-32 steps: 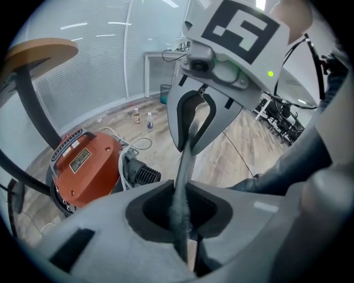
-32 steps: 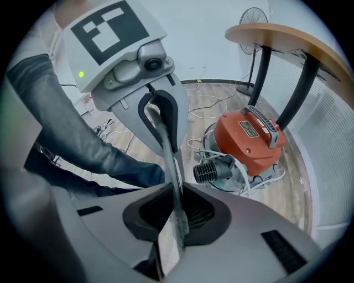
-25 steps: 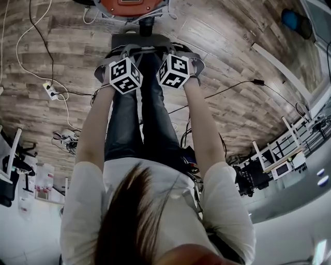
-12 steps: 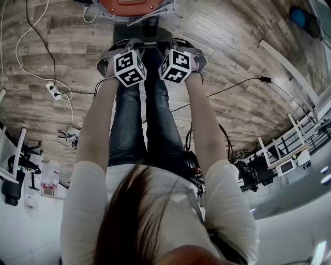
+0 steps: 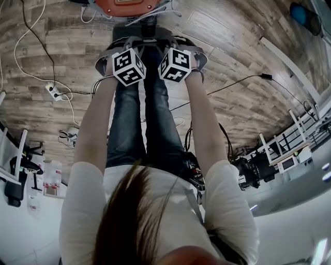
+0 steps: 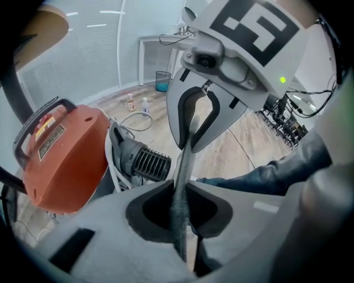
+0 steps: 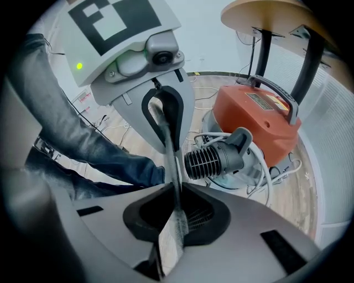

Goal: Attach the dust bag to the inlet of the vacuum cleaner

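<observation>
The dust bag (image 5: 143,42) is a dark grey fabric piece stretched between my two grippers, above the person's feet. It runs edge-on as a thin grey sheet (image 6: 180,182) into my left gripper (image 6: 184,213), whose jaws are shut on it. My right gripper (image 7: 177,204) is shut on the opposite edge of the sheet (image 7: 172,166). The orange vacuum cleaner (image 5: 128,6) stands on the floor just beyond the bag. Its grey ribbed inlet (image 7: 213,157) faces the bag and also shows in the left gripper view (image 6: 145,161). Both grippers (image 5: 120,58) (image 5: 182,54) point steeply down.
Cables and a white power strip (image 5: 51,92) lie on the wooden floor to the left. The person's legs in jeans (image 5: 145,129) stand under the grippers. A round table on black legs (image 7: 265,14) rises behind the vacuum. A blue bin (image 6: 163,81) and small bottles (image 6: 137,104) stand farther off.
Both grippers have sunk a little toward the vacuum with the bag still between them. Both grips look the same.
</observation>
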Demonstrator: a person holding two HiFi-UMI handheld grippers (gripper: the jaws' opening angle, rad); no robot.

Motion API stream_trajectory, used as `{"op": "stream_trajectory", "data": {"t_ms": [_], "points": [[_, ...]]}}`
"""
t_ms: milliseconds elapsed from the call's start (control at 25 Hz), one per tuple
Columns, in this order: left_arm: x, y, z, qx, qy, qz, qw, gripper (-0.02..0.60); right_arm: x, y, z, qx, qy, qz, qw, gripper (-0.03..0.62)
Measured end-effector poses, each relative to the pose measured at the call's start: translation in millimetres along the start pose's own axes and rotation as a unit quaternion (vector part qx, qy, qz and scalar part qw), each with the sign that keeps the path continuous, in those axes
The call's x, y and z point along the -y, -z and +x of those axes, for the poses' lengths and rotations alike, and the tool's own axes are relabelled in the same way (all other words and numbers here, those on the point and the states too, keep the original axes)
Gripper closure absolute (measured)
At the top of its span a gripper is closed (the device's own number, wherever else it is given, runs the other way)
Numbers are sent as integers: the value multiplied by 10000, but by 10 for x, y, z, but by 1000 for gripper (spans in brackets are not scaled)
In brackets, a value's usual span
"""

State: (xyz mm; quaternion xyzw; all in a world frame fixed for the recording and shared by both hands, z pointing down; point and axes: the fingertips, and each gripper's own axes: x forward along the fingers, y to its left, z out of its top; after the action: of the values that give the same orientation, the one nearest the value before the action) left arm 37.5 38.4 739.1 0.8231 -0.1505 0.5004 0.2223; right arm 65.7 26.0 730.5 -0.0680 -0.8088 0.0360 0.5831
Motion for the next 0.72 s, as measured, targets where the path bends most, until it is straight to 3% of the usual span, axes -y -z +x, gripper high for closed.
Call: {"op": "stream_trajectory", "data": {"t_ms": [720], "points": [[-137, -71, -5, 94, -189, -79, 9997, 540, 144, -10, -40, 31, 94, -208, 9997, 557]]}}
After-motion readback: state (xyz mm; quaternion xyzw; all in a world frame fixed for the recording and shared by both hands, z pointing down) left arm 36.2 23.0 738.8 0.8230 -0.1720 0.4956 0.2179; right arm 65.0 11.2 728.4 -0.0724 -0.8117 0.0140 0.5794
